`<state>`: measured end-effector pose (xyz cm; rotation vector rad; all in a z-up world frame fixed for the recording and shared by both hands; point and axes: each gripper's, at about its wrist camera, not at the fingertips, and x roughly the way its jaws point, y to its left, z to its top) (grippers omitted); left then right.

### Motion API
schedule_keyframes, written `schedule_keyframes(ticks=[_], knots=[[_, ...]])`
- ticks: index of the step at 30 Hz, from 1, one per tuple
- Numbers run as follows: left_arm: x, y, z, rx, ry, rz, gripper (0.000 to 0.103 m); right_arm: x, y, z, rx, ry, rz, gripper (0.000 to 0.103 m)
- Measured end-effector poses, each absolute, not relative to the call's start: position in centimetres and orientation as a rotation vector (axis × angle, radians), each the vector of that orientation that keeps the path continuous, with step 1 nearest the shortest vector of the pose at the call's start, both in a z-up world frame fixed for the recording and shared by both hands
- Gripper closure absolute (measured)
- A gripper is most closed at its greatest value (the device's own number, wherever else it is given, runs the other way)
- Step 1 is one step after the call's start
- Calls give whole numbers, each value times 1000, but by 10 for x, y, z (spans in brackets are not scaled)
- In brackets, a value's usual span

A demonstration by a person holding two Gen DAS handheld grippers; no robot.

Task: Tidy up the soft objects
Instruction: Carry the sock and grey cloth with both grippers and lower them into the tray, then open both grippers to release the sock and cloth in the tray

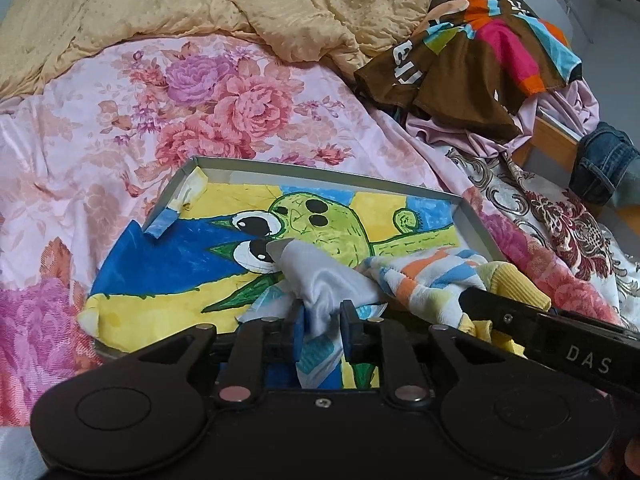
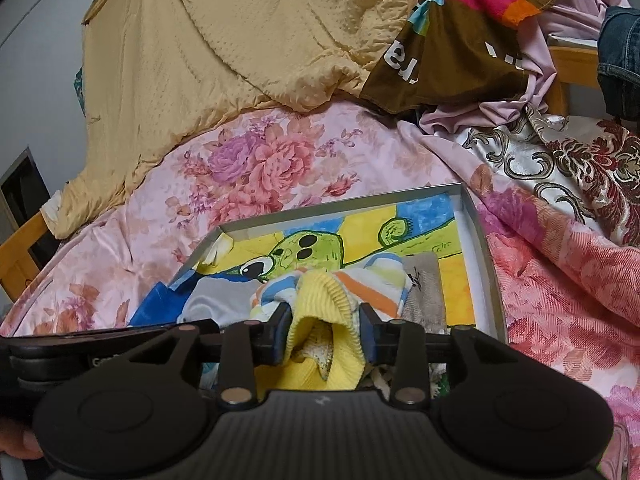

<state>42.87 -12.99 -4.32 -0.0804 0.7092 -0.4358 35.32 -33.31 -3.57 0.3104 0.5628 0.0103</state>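
Release each item fully inside the tray (image 1: 474,226) before withdrawing, so no fabric drags over the rim. The left gripper (image 1: 323,330) has its jaws slightly apart, the white satin cloth (image 1: 320,280) still between them, lying at 12 o'clock. The right gripper (image 2: 325,334) has its jaws apart around the yellow cuff of the striped sock (image 2: 320,308), which rests in the tray at 12 o'clock; contact cannot be told.

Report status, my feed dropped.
Left gripper around white cloth; right gripper around yellow sock cuff. Both over tray. Nothing blocking.
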Motion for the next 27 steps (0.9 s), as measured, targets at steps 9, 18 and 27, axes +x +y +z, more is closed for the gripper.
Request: schedule_keyframes(ticks=[9,18,27], knots=[[417,-123,-34,-71,696,-411,65,352,-330,-39,281,587,7,51],[397,-115,-19,-67,664,-369,46,342,-326,-35,244,593,7,33],[368,-106,5,-82,609,-342,27,301,-330,-2,246,501,-8,13]])
